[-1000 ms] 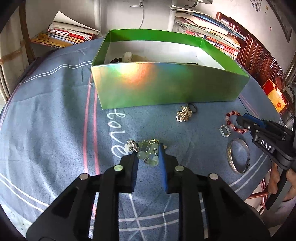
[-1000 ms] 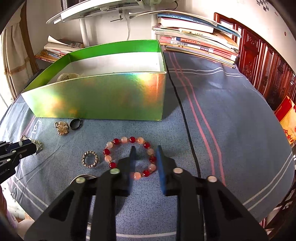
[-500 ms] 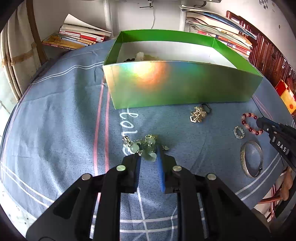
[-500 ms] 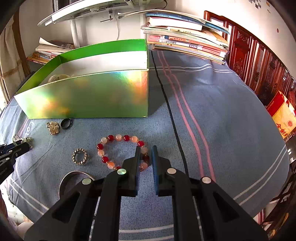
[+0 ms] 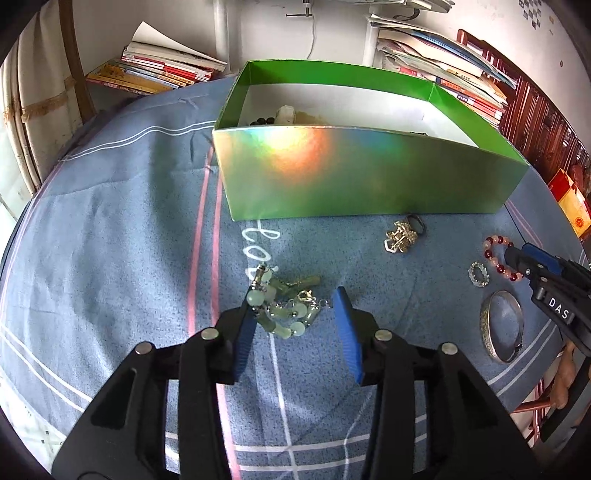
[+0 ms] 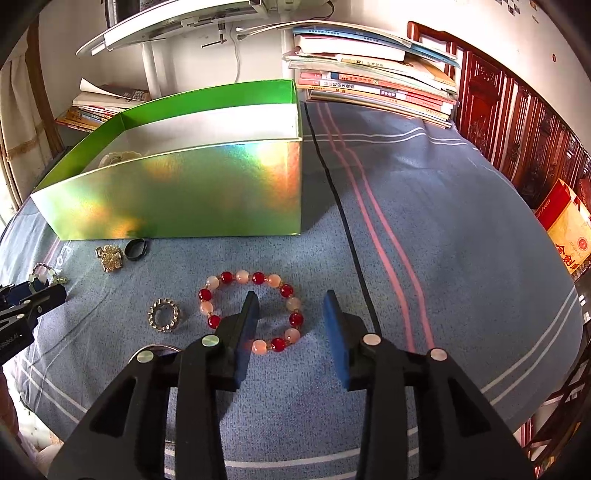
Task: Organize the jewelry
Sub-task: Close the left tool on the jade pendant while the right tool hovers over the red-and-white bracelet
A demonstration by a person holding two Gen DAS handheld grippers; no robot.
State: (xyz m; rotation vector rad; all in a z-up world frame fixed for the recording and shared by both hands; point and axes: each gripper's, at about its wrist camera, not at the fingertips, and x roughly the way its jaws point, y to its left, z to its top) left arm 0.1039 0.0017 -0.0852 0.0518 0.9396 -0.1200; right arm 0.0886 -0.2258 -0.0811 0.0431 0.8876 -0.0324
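On the blue cloth, most jewelry's still outside the box (image 5: 369, 177).
Your left gripper (image 5: 295, 317) is opening around the jade bracelet (image 5: 284, 310), right gripper (image 6: 290, 317) opening over the red bracelet (image 6: 251, 312); a few pieces are boxed already.

White walls (image 6: 55, 48), blue striped tablecloth (image 6: 424, 206) on the table, book stacks (image 6: 373, 88) along the far edge, carved dark-red wood cabinet (image 6: 509, 125) at right, white lamp post (image 5: 221, 33), daylight glare.

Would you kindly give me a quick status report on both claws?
Left claw opening over green bracelet. Right claw opening astride red bracelet. Neither gripped. Box path clear.
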